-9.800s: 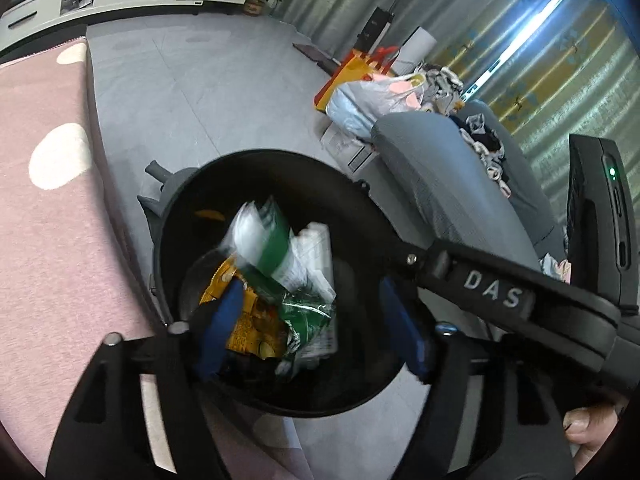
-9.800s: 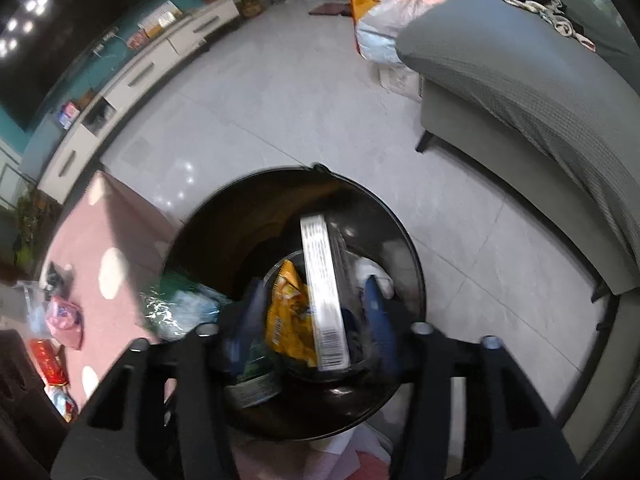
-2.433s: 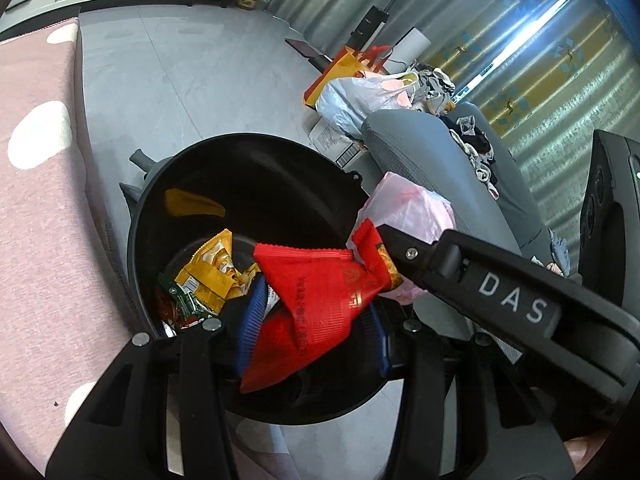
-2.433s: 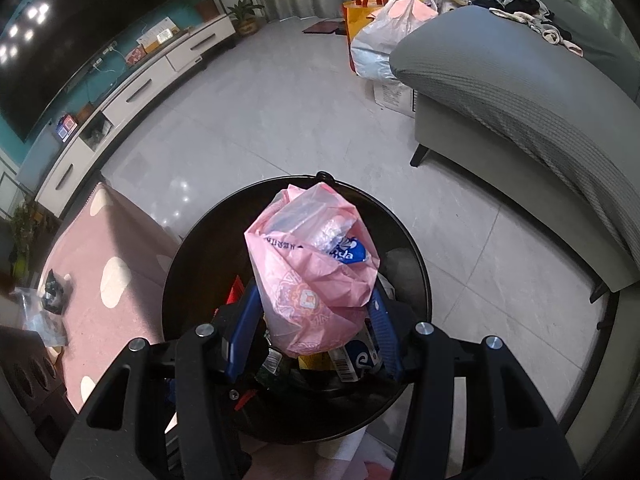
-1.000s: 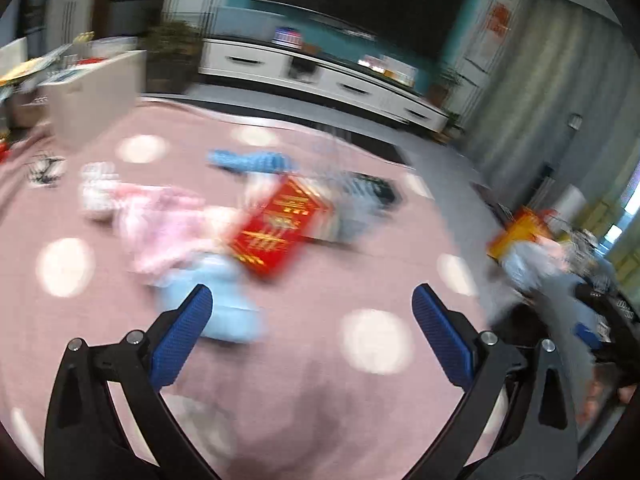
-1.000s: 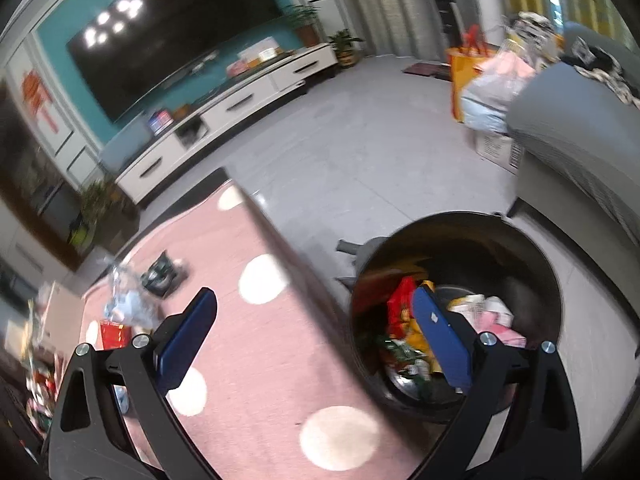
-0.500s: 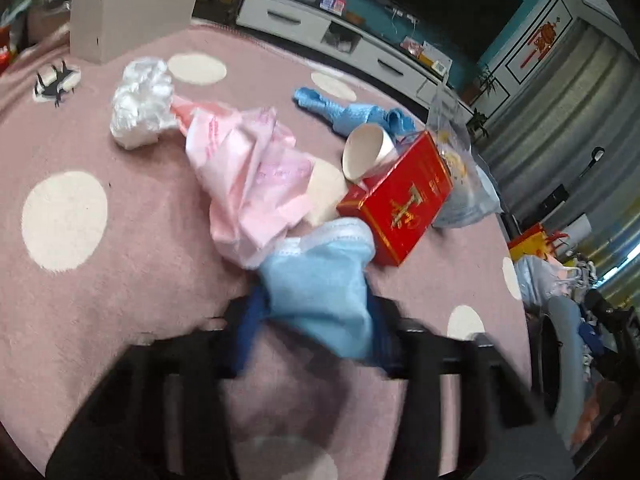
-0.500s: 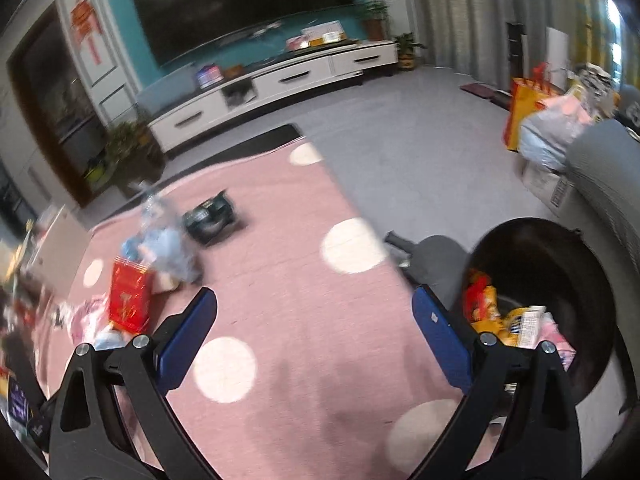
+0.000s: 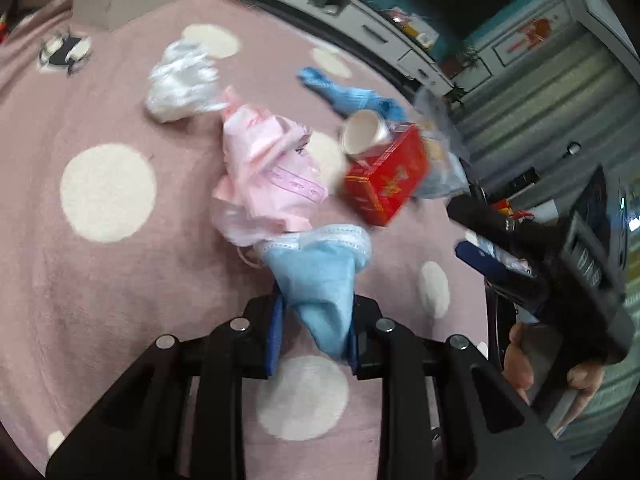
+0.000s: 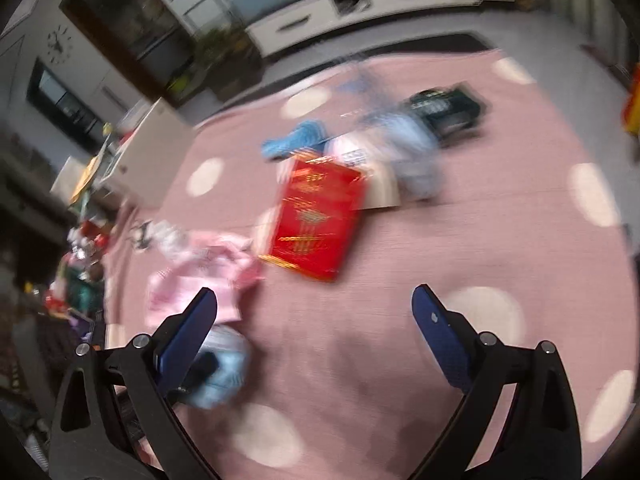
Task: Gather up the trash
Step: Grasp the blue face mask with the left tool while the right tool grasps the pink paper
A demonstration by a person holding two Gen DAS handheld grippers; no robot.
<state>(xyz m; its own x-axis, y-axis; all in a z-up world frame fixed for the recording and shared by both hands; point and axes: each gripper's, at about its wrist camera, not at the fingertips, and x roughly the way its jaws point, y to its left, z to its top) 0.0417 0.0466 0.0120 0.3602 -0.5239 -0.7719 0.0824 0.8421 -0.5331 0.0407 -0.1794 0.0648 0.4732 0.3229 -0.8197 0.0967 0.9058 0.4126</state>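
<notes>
Now, left gripper point(image 9: 312, 326): pinching the blue face mask point(image 9: 320, 276).
Right gripper point(image 10: 314, 320): spread, empty.
Red box point(image 10: 316, 220): ahead of right gripper, nearer it, long axis pointing away.

Gold print on the red box point(image 10: 316, 220) is too blurred to read; nothing else legible

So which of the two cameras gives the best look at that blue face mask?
The left wrist view. There the blue face mask sits centre frame, pinched between the left gripper fingers, its stitched edge visible. The right wrist view shows it only as a blurred pale-blue lump low on the left, behind the open right gripper.
</notes>
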